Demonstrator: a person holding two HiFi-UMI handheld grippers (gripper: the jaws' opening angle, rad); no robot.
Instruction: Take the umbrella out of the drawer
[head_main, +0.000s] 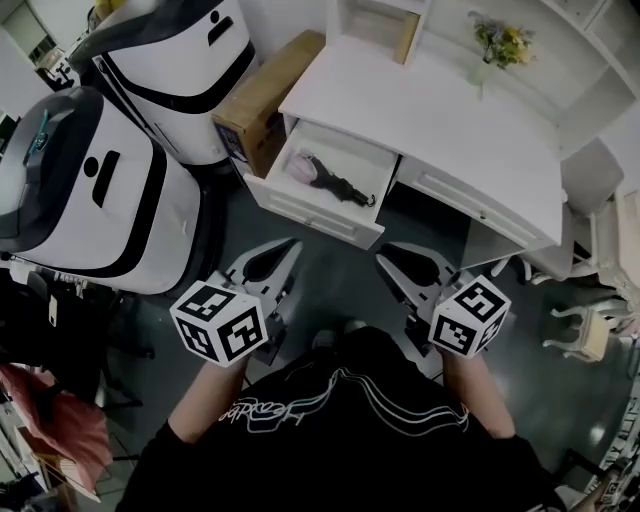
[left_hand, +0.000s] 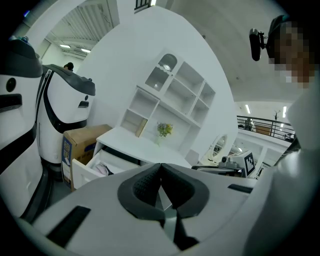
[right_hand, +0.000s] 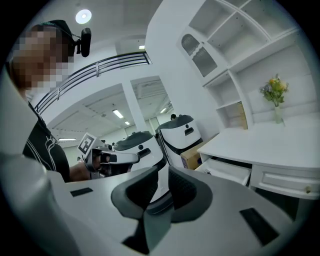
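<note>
2 pairs of jaws pinched shut on nothing: left gripper (head_main: 288, 250) and right gripper (head_main: 388, 258) hover short of the open drawer (head_main: 310, 210), umbrella (head_main: 335, 182) lying inside. Best spread 1 wide, then close across its folded middle.

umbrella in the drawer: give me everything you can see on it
The umbrella is folded up and compact. It has a dark, bunched fabric body and a pale pink end toward the drawer's left side. It lies flat and diagonal on the floor of the open drawer of the white desk, and no other item shows inside. Only the drawer touches it. Strap, ribs and handle detail are too small to tell.
</note>
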